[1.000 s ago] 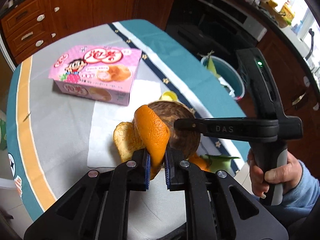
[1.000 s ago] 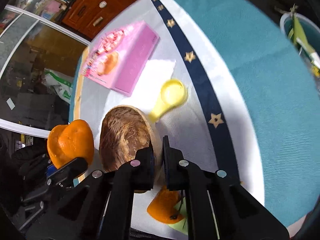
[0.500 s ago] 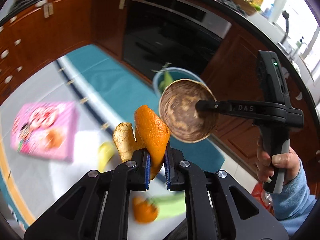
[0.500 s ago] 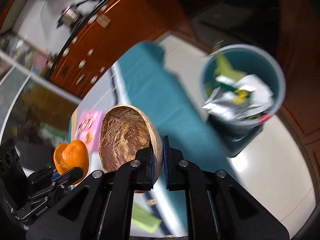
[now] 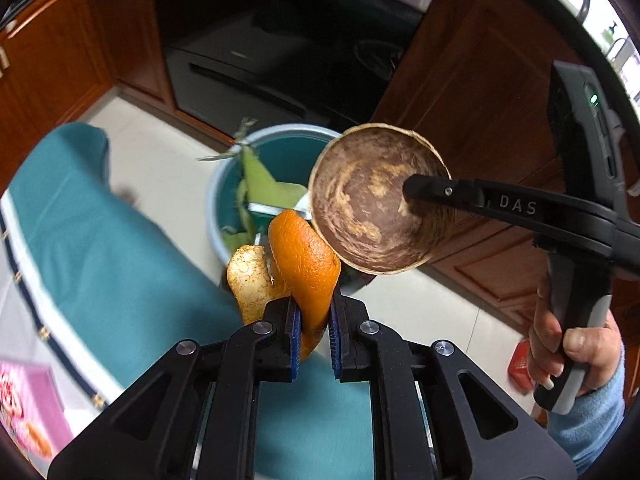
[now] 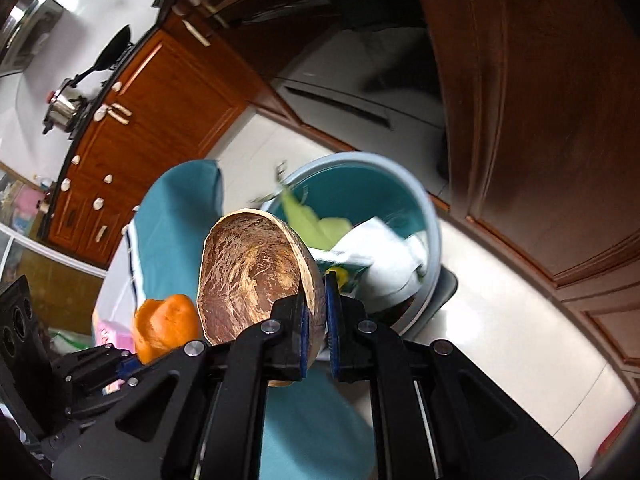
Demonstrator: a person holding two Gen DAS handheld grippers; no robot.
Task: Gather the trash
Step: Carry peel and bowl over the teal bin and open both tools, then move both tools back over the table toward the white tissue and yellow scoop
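Orange peel (image 5: pixel 305 256) and coconut shell (image 6: pixel 256 276) clamped in hand-held grippers; bin (image 6: pixel 430 216) beyond.

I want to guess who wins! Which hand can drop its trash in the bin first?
Probably the right. Its coconut shell hangs at the trash bin's rim, while the left gripper holds its orange peel back over the teal tablecloth.

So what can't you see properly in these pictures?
- Trash bin, left wrist view: the brown shell and orange peel cover its near side.
- Bin bottom, right wrist view: paper and green leaves pile over it.
- Pink box, left wrist view: blurred and cut off by the edge, so its print is unreadable.
- Left gripper, right wrist view: dark, at the picture's corner.
- The person: only a hand and blue sleeve show.
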